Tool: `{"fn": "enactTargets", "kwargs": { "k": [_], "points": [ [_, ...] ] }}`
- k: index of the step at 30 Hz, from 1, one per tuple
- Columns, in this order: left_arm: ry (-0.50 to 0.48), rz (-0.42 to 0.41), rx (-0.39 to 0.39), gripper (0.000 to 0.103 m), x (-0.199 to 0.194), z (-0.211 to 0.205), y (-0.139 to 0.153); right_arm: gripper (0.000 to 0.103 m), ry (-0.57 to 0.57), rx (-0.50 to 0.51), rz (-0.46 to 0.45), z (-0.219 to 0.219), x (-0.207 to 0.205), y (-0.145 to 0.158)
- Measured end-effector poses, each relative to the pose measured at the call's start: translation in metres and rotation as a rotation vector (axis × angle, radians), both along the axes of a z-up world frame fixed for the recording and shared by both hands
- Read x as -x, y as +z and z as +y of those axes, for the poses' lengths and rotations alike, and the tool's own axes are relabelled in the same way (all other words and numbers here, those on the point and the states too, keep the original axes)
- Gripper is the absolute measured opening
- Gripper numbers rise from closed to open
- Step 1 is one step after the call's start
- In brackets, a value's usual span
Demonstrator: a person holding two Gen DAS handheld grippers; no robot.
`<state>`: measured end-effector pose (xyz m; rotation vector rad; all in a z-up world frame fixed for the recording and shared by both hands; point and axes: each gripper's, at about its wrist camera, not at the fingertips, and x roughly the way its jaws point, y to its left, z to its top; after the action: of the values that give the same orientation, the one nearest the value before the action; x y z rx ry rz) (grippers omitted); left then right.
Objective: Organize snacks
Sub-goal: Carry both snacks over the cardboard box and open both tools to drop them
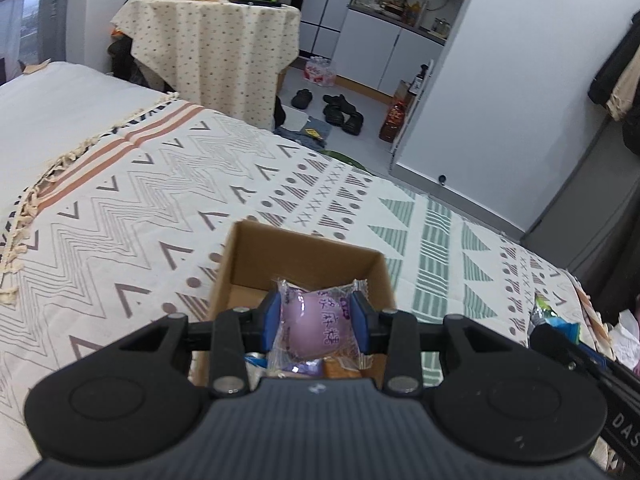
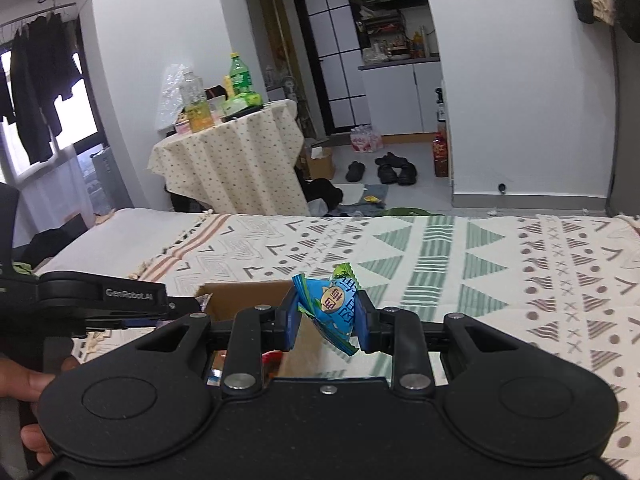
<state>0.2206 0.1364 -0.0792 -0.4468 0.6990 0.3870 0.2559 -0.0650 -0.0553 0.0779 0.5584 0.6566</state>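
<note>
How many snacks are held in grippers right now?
2: a purple packet in the left hand-held gripper, a blue packet in the right hand-held gripper. The box may hide more.

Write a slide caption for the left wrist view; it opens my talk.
Left gripper holds a purple snack packet above the cardboard box.

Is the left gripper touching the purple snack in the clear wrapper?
Touching. In the left wrist view the left gripper has both blue jaws pressed against the sides of the purple snack in its clear plastic wrapper, held above the open brown cardboard box.
</note>
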Motion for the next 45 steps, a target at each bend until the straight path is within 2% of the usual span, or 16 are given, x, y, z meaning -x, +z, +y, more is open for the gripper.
{"fn": "enactTargets", "kwargs": {
  "k": [4,13,22,27,29,30,31,33,39,45],
  "points": [
    [0.021,-0.002,0.014,0.036,0.0,0.018,-0.001,0.028,0.013,-0.038,0.014,0.012,-0.002,0.0],
    [0.031,0.003,0.052,0.037,-0.01,0.043,-0.013,0.028,0.055,-0.029,0.026,0.048,-0.006,-0.01],
    [0.057,0.027,0.086,0.046,-0.012,0.056,-0.022,0.028,0.071,0.002,0.035,0.062,-0.009,-0.018],
    [0.058,0.03,0.084,0.049,-0.008,0.059,-0.021,0.028,0.088,-0.028,0.04,0.073,-0.009,-0.018],
    [0.061,0.032,0.079,0.053,-0.005,0.06,-0.02,0.035,0.103,-0.054,0.036,0.075,-0.007,-0.018],
    [0.064,0.034,0.078,0.055,-0.005,0.06,-0.02,0.049,0.111,-0.047,0.04,0.076,-0.007,-0.018],
    [0.067,0.035,0.077,0.056,-0.004,0.06,-0.019,0.058,0.109,-0.03,0.038,0.077,-0.006,-0.019],
    [0.071,0.039,0.074,0.064,-0.003,0.06,-0.019,0.061,0.097,-0.008,0.032,0.074,-0.003,-0.019],
    [0.097,0.038,0.034,0.091,0.0,0.051,-0.015,0.062,0.039,0.006,0.086,0.044,-0.007,-0.014],
    [0.064,0.068,0.055,0.094,-0.005,0.038,-0.014,0.07,-0.015,0.058,0.113,0.011,-0.006,-0.011]
  ]
}}
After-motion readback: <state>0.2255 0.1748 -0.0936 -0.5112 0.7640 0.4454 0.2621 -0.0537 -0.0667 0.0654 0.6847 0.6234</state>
